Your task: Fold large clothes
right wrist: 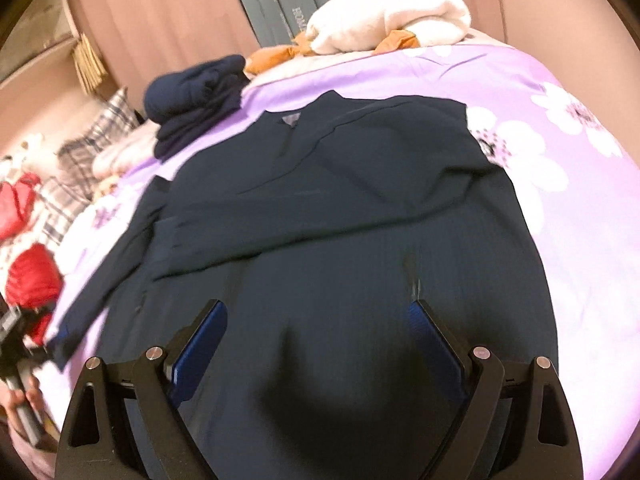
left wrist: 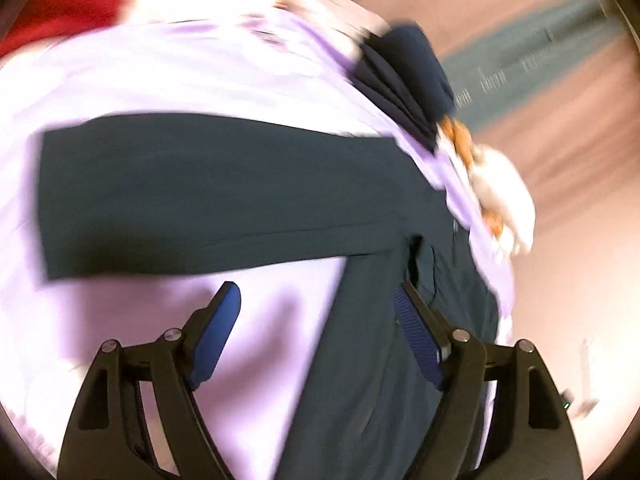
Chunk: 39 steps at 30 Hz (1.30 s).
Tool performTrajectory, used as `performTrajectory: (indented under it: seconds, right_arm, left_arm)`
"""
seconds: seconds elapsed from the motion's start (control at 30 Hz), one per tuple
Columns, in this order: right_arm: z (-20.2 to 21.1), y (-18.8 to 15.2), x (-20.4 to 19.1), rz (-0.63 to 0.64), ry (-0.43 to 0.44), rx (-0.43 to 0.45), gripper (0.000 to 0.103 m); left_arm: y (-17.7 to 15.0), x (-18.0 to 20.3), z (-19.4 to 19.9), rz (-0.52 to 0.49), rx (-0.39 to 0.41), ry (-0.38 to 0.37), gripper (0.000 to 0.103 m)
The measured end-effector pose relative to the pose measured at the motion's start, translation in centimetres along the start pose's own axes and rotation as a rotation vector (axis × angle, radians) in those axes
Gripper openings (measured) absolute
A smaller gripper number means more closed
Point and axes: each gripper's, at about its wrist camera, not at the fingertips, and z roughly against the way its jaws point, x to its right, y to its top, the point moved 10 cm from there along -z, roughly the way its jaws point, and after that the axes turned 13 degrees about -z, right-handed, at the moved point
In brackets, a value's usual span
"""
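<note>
Room: pinkish-brown curtains (right wrist: 168,12) hang behind the bed I work at.
Surface: a lilac bedsheet printed with white flowers (right wrist: 560,128) covers the bed.
Garment: a large dark navy long-sleeved top (right wrist: 340,208) lies flat on the bedsheet, neck end towards the curtains, hem end towards me.
Sleeves: one sleeve lies folded across the chest; in my left view a long dark sleeve (left wrist: 208,192) stretches out sideways from the body over the sheet.
My right gripper (right wrist: 318,344): jaws spread wide above the lower body of the top, nothing between the blue pads; a dark shadow lies on the cloth under it.
My left gripper (left wrist: 320,334): jaws apart at the side edge of the top, one pad (left wrist: 216,332) over bare sheet, the other over dark cloth, gripping nothing. This view is blurred.
Beyond the top: a folded stack of navy clothes (right wrist: 196,100) sits near its shoulder.
Far edge: a rolled white fluffy towel (right wrist: 388,16) lies on orange cloth (right wrist: 276,58).
Left of the top: checked pillows (right wrist: 80,148) and red fabric (right wrist: 30,276).
</note>
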Motion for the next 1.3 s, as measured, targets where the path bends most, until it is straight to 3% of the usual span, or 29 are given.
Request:
performTrajectory:
  seconds: [0.17,0.3,0.57,0.7,0.87,1.03,1.13,1.23,1.3]
  right_arm:
    - [1.0,-0.8,-1.2,-0.033,0.05,-0.032,0.092]
    - [1.0,-1.1,-2.8,-0.008,0.065,-0.045,0.092]
    - [2.3,-3.6,-5.6,0.028,0.106,-0.06,0.092]
    - [2.9,-3.8,-5.7,0.076,0.074,-0.048,0.092]
    - [3.4,-3.5,-5.2,0.051,0.054,-0.033,0.092]
    - [3.2,-3.7,-4.9,0.007,0.055,-0.049,0.092]
    - [2.9,-4.2,-5.1,0.012,0.046,-0.06,0.092]
    - [2.7,-4.6,-5.2,0.028,0.032,-0.074,0.092]
    - [2.5,-4.7,-5.2,0.033,0.023,-0.083,0.092]
  left_arm:
    - [-2.5,-7.1,5.5,0.186,0.048,0.02,0.08]
    - [-3.2,-9.1,6.4,0.308,0.057,-0.081,0.082]
    - [-2.2,-9.0,4.4,0.416,0.013,-0.241,0.082]
    - [-0.8,-9.5,3.5,0.447,0.033,-0.23,0.082]
    - [0.5,-11.3,3.4,0.531,0.125,-0.174,0.082]
    - [2.3,-12.0,3.0,0.524,0.171,-0.097,0.081]
    - [2.8,-12.6,2.8,0.524,0.173,-0.059,0.076]
    - [3.1,-13.8,2.7,0.547,0.193,-0.025,0.058]
    - [3.0,-14.6,2.5,0.565,0.201,0.002,0.038]
